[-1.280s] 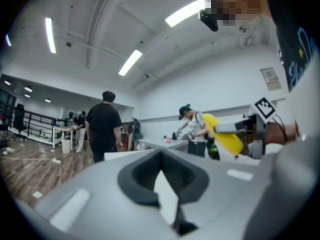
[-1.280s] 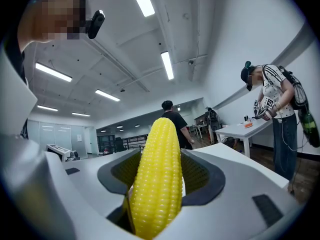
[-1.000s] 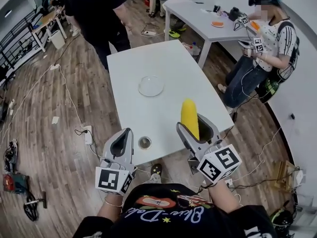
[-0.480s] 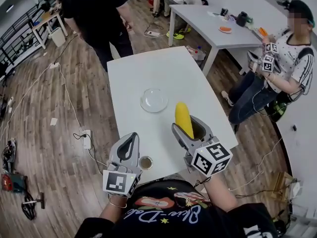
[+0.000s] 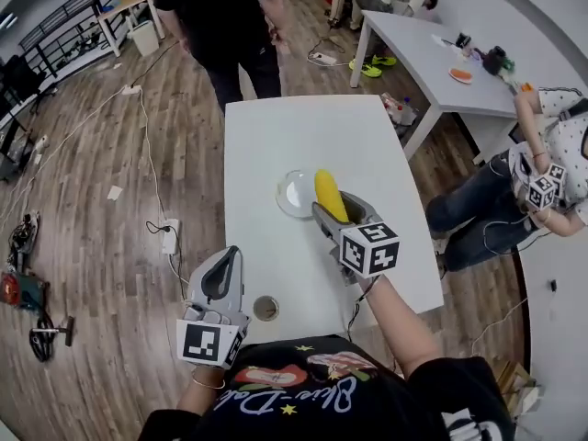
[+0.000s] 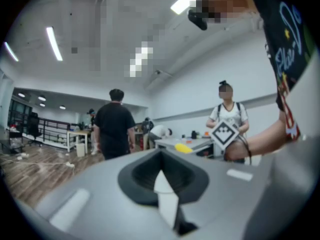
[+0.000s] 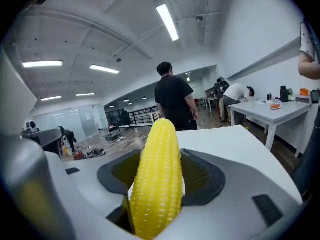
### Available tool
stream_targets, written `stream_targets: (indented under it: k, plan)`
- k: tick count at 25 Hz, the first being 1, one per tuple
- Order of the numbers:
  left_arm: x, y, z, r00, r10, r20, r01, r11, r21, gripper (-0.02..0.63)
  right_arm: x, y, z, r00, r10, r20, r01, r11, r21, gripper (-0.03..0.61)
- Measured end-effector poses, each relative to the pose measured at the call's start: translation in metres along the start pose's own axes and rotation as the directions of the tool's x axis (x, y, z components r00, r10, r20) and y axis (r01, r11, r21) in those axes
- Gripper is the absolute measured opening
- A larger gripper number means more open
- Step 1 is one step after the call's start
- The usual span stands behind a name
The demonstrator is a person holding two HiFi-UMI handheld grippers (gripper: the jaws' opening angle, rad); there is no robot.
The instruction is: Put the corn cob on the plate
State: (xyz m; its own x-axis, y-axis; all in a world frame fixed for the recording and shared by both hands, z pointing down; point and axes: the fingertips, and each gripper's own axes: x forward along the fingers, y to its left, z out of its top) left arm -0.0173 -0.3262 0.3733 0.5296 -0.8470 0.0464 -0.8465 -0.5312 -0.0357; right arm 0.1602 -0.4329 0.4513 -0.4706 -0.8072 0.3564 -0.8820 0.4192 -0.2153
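Corn cob is pinched between the fingers of the right gripper, long axis pointing forward, above the desk. Plate lies just left of the cob tip. Left gripper fingers are pressed together, empty, well behind.

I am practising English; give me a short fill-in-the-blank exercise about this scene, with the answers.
The right gripper holds a corn cob of ____ colour.
The left gripper is shut and holds ____.
The glass plate lies on the ____ table.
Missing words: yellow; nothing; white.
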Motion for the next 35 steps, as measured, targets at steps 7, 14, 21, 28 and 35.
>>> stream_targets:
  k: [7,14,21,28,35]
  plan:
    - [-0.033,0.029,-0.005,0.987,0.153,-0.042,-0.153,0.988,0.006,-0.008,0.075,-0.024,-0.021,0.991,-0.004,-0.134,0.002,1.000,-0.020,0.256]
    - [-0.056,0.048,-0.014,0.963,0.256,-0.078,-0.257,0.966,0.004,-0.008,0.131,-0.041,-0.051,0.962,-0.037,-0.272,0.013,0.996,-0.090,0.256]
    - [-0.070,0.059,-0.021,0.946,0.309,-0.096,-0.310,0.951,-0.002,-0.008,0.158,-0.048,-0.070,0.928,-0.078,-0.364,0.016,0.985,-0.172,0.256]
    - [-0.061,0.061,-0.014,0.952,0.302,-0.058,-0.303,0.953,-0.021,-0.008,0.174,-0.045,-0.084,0.907,-0.089,-0.411,0.001,0.978,-0.210,0.256]
    - [-0.059,0.062,-0.016,0.954,0.291,-0.069,-0.293,0.956,-0.016,-0.008,0.177,-0.048,-0.097,0.895,-0.107,-0.433,0.002,0.972,-0.236,0.256]
